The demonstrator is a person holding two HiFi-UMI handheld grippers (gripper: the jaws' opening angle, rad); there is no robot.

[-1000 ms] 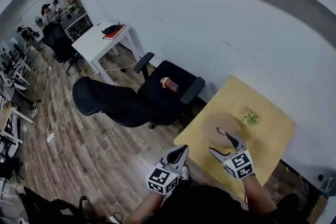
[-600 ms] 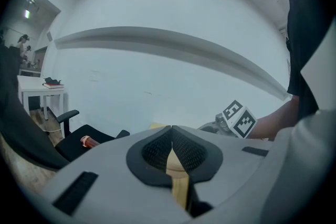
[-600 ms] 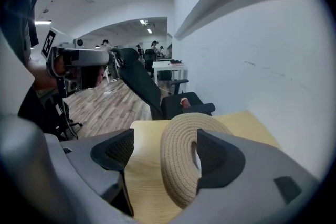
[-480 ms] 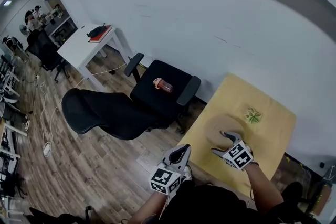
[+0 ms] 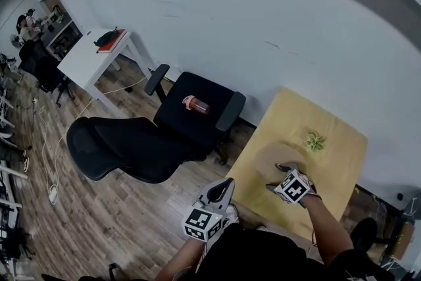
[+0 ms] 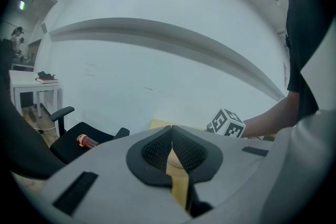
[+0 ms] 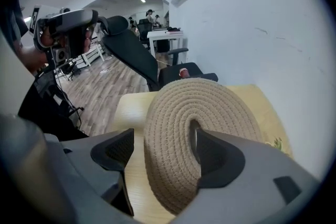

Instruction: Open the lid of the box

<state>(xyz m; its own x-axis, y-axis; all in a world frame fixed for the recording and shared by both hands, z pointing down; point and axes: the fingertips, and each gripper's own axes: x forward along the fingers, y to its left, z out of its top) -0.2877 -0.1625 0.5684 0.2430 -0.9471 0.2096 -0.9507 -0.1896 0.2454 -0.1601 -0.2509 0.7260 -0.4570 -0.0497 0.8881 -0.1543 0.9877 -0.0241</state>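
Note:
A round woven rope box [image 5: 275, 158] with its coiled lid [image 7: 210, 102] stands on the yellow table [image 5: 335, 141]. My right gripper [image 5: 284, 172] is down on the lid, and its jaws are apart. In the right gripper view [image 7: 165, 152] one pad sits just outside the lid's near rim, and the other rests by the fold at the lid's centre. My left gripper [image 5: 223, 186] hangs off the table's near-left edge. Its pads [image 6: 157, 149] are closed with nothing between them, leaving only a thin slit.
A small green sprig [image 5: 315, 141] lies on the table beyond the box. To the left stand a black office chair [image 5: 197, 108] with an orange bottle [image 5: 195, 104] on its seat, a second black chair [image 5: 125, 148], and a white desk [image 5: 92, 56]. The white wall runs behind the table.
My right gripper has moved forward and down onto the box lid, so its jaws now straddle the lid's near part. The left gripper has hardly moved. The head view has shifted slightly.

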